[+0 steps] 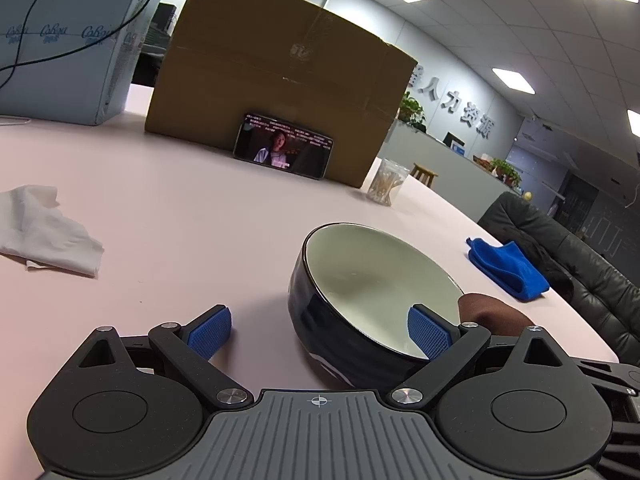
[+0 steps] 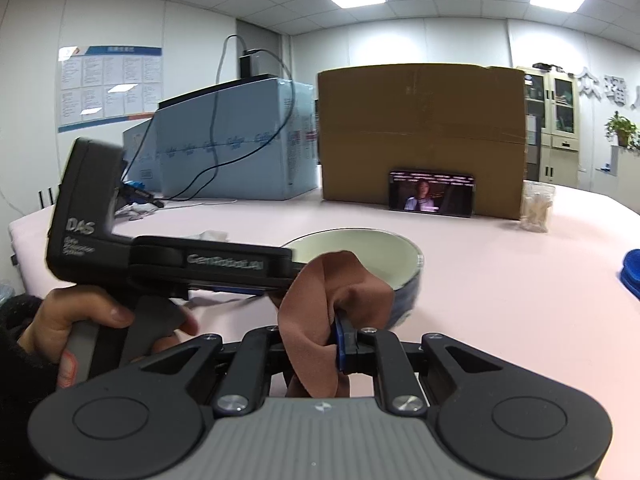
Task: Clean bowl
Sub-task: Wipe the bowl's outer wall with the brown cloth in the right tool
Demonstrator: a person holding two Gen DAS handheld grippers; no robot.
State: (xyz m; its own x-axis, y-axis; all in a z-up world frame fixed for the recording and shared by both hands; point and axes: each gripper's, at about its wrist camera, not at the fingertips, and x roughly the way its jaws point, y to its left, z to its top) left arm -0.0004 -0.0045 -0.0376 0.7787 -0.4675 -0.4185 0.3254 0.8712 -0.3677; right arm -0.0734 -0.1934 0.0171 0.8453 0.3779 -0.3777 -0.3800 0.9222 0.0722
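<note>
The right gripper (image 2: pixel 343 340) has its blue pads clamped together on a brown cloth (image 2: pixel 320 320), which bunches up just ahead of the fingertips beside the bowl's near rim. The left gripper (image 1: pixel 320 334) stands wide apart: its right finger pad (image 1: pixel 426 336) sits inside the dark-blue bowl (image 1: pixel 360 280), its left pad outside and clear of the wall. The bowl tilts on the pink table (image 1: pixel 180 208). Farther off lie a white tissue (image 1: pixel 44 232), a blue cloth (image 1: pixel 508 264), a phone (image 1: pixel 282 146) and a cardboard box (image 1: pixel 280 68).

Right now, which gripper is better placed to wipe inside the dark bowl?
Right. The right gripper is shut on the brown cloth at the dark bowl; the left gripper is open around the bowl's wall.
</note>
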